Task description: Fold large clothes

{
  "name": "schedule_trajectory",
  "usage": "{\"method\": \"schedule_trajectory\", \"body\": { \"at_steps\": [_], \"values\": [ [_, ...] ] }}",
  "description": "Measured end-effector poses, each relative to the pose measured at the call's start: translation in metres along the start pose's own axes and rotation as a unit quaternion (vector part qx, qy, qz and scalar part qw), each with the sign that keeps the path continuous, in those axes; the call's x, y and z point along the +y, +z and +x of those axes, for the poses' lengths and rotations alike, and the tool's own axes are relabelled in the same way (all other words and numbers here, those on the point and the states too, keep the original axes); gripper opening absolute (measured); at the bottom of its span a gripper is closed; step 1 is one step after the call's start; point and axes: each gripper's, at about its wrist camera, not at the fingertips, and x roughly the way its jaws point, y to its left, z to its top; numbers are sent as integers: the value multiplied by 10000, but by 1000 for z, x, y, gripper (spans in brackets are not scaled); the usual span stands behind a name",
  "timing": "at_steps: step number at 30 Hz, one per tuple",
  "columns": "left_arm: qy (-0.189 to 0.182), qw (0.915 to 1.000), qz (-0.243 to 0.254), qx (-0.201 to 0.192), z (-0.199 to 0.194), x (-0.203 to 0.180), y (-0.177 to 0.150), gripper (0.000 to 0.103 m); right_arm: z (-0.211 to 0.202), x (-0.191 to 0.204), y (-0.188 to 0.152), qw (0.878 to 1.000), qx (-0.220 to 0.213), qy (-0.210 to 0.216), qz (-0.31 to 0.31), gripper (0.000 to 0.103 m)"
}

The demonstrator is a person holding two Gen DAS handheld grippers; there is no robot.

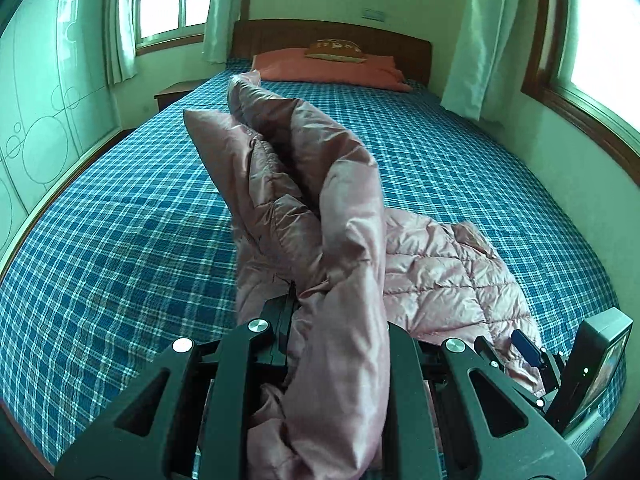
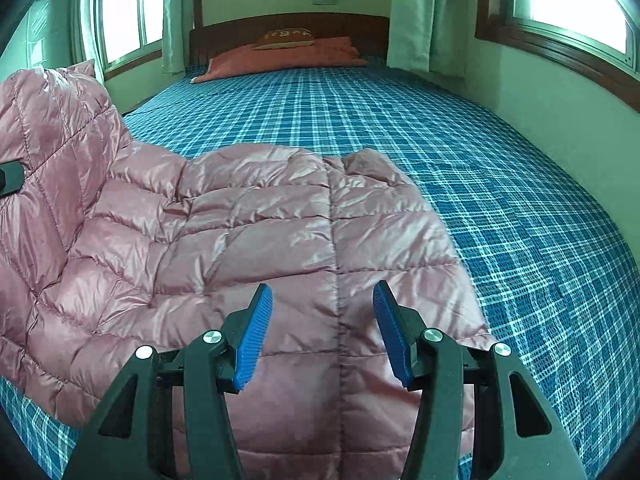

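Above, left claw clenched on lifted pink quilted jacket; right claw released, hovering over it on plaid bed.

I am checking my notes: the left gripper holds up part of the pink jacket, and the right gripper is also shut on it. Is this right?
Not quite. The left gripper does hold up part of the jacket, but the right gripper is open, its blue pads apart above the fabric. The right wrist view shows this.
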Motion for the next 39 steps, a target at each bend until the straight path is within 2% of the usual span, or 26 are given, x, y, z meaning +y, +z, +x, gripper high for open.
{"method": "schedule_trajectory", "body": {
  "at_steps": [5, 13, 23, 31, 39],
  "values": [
    [-12, 9994, 355, -36, 3, -35, -3, 15, -1, -23, -6, 9997, 39, -190, 140, 53],
    [-174, 9961, 861, 119, 19, -102, -13, 15, -9, -69, -5, 9975, 108, -513, 476, 53],
    [-342, 9879, 1375, 639, 62, -169, -45, 15, -5, -125, -18, 9914, 490, -978, 715, 53],
    [-224, 9844, 1609, 673, 82, -194, -72, 15, 14, -149, -32, 9861, 853, -1190, 784, 53],
    [-104, 9815, 1820, 582, 92, -207, -85, 15, 30, -146, -40, 9839, 1062, -1187, 807, 53]
  ]
}}
